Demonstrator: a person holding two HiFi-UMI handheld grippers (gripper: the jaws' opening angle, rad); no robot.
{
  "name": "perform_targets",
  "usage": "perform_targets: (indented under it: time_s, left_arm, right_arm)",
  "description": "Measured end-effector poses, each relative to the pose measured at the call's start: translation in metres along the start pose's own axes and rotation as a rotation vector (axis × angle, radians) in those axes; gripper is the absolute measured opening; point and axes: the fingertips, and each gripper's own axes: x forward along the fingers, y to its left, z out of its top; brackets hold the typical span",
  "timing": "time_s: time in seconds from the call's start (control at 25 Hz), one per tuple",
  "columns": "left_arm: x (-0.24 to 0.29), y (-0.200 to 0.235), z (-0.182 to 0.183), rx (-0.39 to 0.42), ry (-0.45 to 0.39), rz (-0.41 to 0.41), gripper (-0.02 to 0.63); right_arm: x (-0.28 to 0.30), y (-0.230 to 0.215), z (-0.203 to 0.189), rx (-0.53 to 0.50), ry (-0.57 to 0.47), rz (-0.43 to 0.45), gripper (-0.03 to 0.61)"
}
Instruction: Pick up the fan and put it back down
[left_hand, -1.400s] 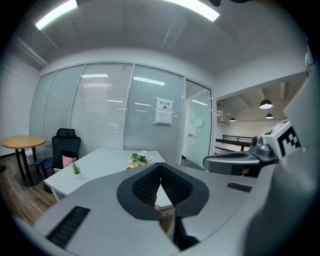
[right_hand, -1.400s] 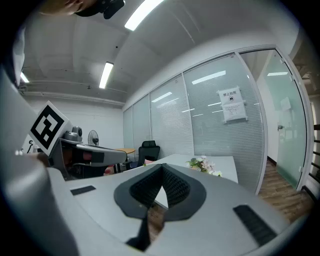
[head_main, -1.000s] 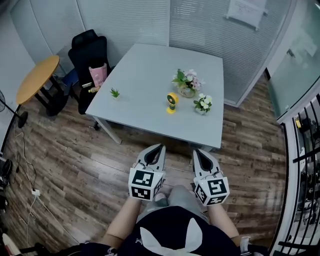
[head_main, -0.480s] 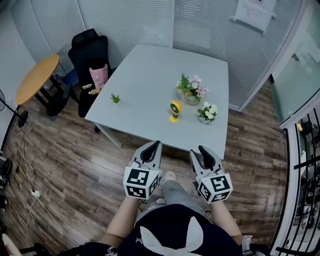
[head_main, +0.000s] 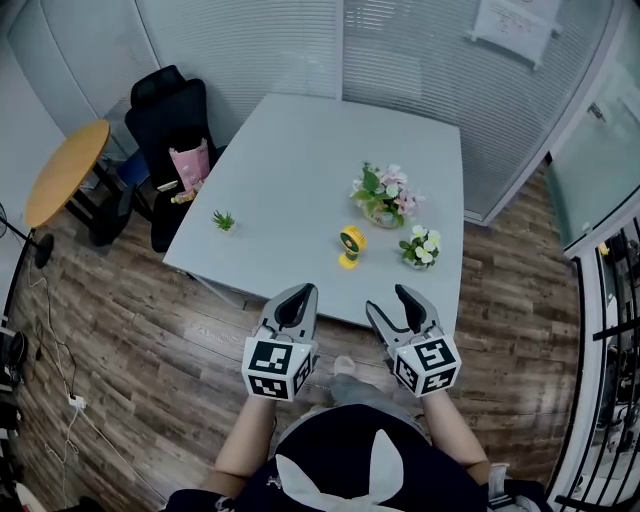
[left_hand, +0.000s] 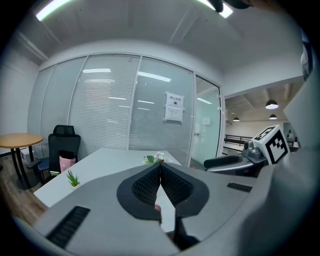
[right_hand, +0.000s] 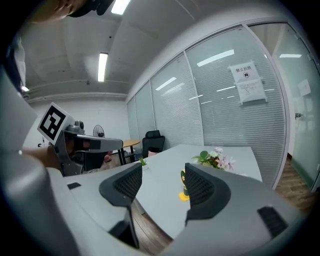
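Head view: small yellow fan (head_main: 350, 245) stands on the table (head_main: 290, 160) near the front edge, by the flowers (head_main: 385, 195).

Left gripper view: left claw (left_hand: 160, 166) pinched together, empty.

Right gripper view: right claw (right_hand: 162, 180) has just been opening, jaws apart, nothing betw. them yet.

Fan looks light, stiff plastic, prob. tippy. I'd grip its neck.

Grey table (head_main: 300, 170) bears a flower bouquet (head_main: 383, 195), a smaller posy (head_main: 421, 247), a tiny green plant (head_main: 223, 220) — black chair (head_main: 165, 115) beside it.
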Motion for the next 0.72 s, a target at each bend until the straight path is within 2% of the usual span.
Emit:
perform_targets:
  time_s: [0.32,0.48,0.72]
  left_arm:
    - [0.028,0.027,-0.008,-0.017,0.048,0.025,0.020]
    - [0.041,0.040,-0.011,-0.025,0.069,0.040,0.020]
    - [0.061,0.051,-0.025,-0.034,0.118,0.044,0.020]
  right_arm:
    - [0.057,-0.026,-0.019,0.014,0.093,0.035,0.282]
    - [0.090,-0.046,-0.050,0.056,0.172,0.041,0.293]
    - [0.129,-0.063,-0.092,0.044,0.301,0.079,0.291]
